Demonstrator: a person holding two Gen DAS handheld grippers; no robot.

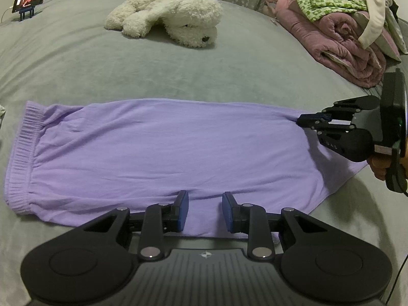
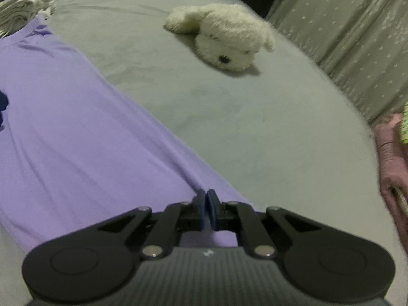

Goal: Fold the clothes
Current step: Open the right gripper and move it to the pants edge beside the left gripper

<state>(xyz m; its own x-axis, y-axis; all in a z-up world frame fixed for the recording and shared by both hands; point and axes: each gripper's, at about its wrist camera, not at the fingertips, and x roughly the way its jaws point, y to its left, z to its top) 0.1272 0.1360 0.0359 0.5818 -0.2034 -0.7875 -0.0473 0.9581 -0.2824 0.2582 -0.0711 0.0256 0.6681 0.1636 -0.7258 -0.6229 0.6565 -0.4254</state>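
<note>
A lilac garment (image 1: 165, 148) with a ribbed elastic waistband (image 1: 20, 153) on its left end lies flat across the grey bed. My left gripper (image 1: 205, 204) hovers at its near edge with the jaws apart; cloth lies under them and nothing is pinched. My right gripper (image 1: 299, 122) is at the garment's far right corner, shut on the cloth, and creases run into its tip. In the right wrist view the blue pads of the right gripper (image 2: 206, 201) meet on the edge of the lilac garment (image 2: 63, 127).
A white plush dog (image 1: 173, 17) lies on the grey bed cover (image 1: 127, 76) beyond the garment. A pink quilt (image 1: 344, 46) with a green checked cloth (image 1: 323, 0) is piled at the back right. A phone on a stand (image 1: 28, 2) is at the back left. Folded white clothes (image 2: 20, 7) lie past the waistband.
</note>
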